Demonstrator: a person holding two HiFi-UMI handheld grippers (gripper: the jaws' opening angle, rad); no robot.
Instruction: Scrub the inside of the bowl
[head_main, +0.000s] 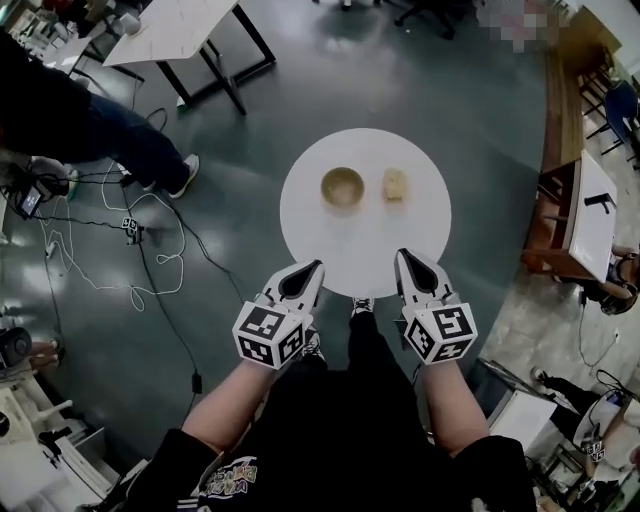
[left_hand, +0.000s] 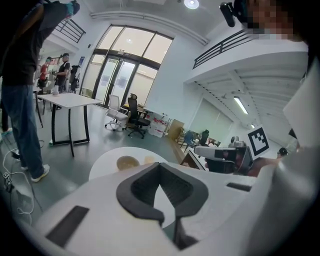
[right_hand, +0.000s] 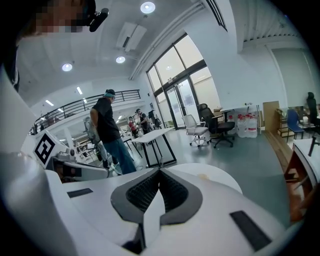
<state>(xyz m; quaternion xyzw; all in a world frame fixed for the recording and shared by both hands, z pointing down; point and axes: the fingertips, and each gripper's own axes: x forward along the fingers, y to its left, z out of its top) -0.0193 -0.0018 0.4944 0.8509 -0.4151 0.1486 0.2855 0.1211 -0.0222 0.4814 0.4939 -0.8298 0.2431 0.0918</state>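
Table (head_main: 365, 262), centre frame: bowl (head_main: 342, 187); tan block (head_main: 395, 184) just right, possibly sponge. My left tongs (head_main: 316, 266), right tongs (head_main: 403, 255), lower centre: both closed, empty.

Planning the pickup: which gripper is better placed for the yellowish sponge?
Likely right. The right gripper is nearer the sponge on the round white table; the left gripper faces the tan bowl.

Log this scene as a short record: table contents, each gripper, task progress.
table: round, white
bowl: upright on the table, empty as far as the head view shows
sponge: on the table beside the bowl, apart from it
left gripper: shut, empty, at the table's near edge
right gripper: shut, empty, at the table's near edge
task: not begun; bowl and sponge untouched
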